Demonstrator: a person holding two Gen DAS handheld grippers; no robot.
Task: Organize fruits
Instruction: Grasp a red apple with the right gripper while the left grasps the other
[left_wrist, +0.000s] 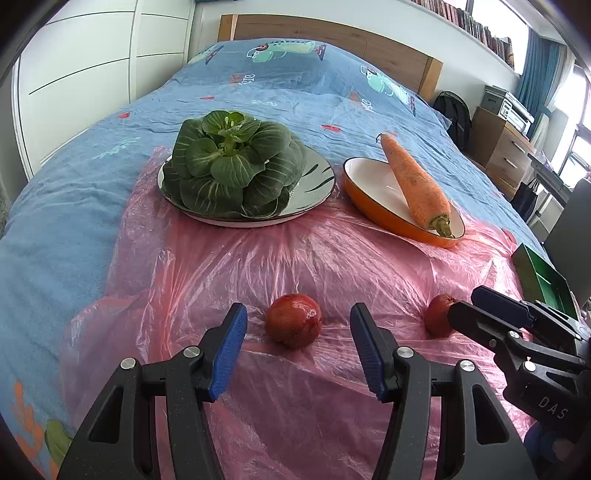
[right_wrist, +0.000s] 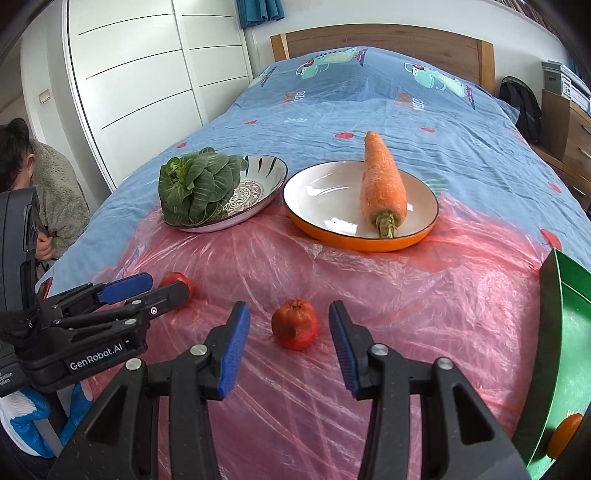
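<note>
Our left gripper hangs with jaws apart and empty before one red fruit on the pink plastic sheet; further right, our right gripper brackets a second red fruit, also without touching it. Both look small, round, firm and glossy, likely to slip on the film, so we judge a hold across the widest middle best.

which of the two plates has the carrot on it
The orange-rimmed plate, white inside, holds the carrot. The other, patterned plate holds the leafy green vegetable instead.
</note>
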